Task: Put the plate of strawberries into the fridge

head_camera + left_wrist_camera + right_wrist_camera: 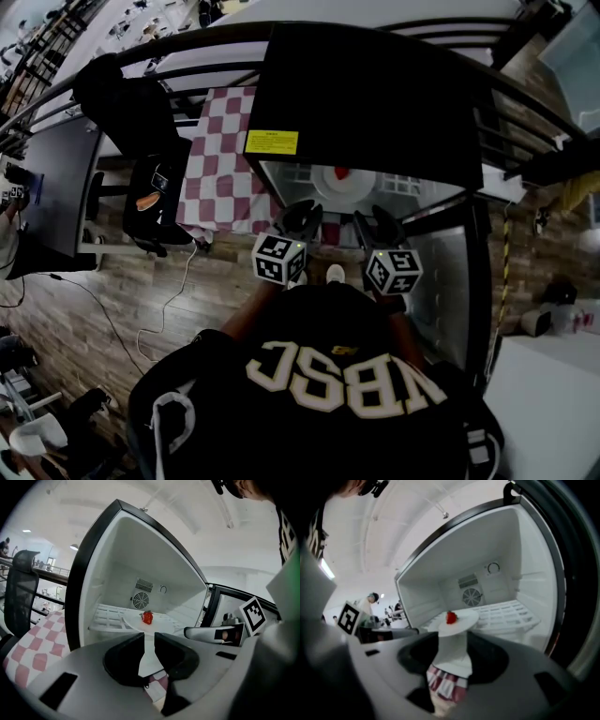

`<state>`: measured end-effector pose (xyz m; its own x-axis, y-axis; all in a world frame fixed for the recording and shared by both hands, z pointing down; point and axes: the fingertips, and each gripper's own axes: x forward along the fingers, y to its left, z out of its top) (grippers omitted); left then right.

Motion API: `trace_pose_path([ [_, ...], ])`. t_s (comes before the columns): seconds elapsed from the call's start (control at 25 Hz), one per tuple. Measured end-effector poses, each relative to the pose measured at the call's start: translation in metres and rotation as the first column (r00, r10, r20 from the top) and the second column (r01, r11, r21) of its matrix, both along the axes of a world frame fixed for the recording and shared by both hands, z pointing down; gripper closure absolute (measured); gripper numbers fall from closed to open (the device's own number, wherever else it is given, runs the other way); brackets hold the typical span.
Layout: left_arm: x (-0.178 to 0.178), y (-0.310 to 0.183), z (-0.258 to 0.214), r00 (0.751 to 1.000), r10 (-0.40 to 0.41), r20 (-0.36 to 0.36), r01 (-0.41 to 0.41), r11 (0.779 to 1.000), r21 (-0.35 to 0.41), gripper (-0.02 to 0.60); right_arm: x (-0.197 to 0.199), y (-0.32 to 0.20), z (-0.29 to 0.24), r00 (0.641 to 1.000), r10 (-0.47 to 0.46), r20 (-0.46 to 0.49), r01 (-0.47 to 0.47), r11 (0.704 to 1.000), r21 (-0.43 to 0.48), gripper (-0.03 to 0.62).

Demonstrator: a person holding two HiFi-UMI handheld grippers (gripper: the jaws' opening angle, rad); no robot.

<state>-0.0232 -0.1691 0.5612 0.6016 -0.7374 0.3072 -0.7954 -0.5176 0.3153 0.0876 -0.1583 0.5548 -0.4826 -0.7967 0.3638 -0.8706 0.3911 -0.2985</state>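
Note:
A white plate with one red strawberry rests on the white wire shelf inside the open black fridge. Both grippers hover just outside the opening, apart from the plate. My left gripper has its jaws slightly parted with nothing between them; in its own view the left gripper looks at the plate and strawberry beyond. My right gripper stands open and empty; in its own view the right gripper faces the plate and strawberry.
The fridge door hangs open on the right. A pink-and-white checkered cloth covers a table left of the fridge, with a black office chair beside it. A cable trails over the wooden floor.

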Motion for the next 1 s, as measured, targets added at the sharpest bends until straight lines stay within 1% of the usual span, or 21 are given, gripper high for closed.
trace_pose_path([
  [0.08,0.0,-0.001,0.0,1.0,-0.006,0.024,0.006,1.0,0.011,0.505,0.0,-0.001,0.0,1.0,-0.008,-0.018,0.008,1.0,0.007,0.429],
  [0.12,0.0,-0.002,0.001,0.999,-0.008,0.031,0.007,1.0,0.012,0.509,-0.001,-0.002,0.001,1.0,-0.013,-0.025,0.013,1.0,0.009,0.442],
  [0.2,0.001,-0.004,0.002,0.999,-0.007,0.034,0.006,1.0,0.005,0.547,-0.003,-0.004,0.002,0.999,-0.025,-0.029,0.025,1.0,0.012,0.461],
  [0.24,0.001,-0.005,0.003,0.999,-0.003,0.032,0.003,1.0,0.0,0.556,-0.005,-0.005,0.003,0.999,-0.031,-0.027,0.031,0.999,0.013,0.47],
  [0.4,0.006,-0.006,0.005,0.999,0.012,0.041,-0.012,1.0,0.0,0.565,-0.007,-0.009,0.006,0.998,-0.044,-0.049,0.045,0.999,0.022,0.51],
  [0.64,0.008,-0.014,0.006,0.998,0.019,0.056,-0.019,1.0,0.004,0.565,-0.01,-0.017,0.005,0.995,-0.058,-0.085,0.06,0.998,0.024,0.523],
  [1.0,0.011,-0.025,0.012,0.998,0.022,0.067,-0.022,1.0,-0.009,0.565,-0.01,-0.027,0.011,0.994,-0.058,-0.095,0.06,0.998,0.024,0.526],
])
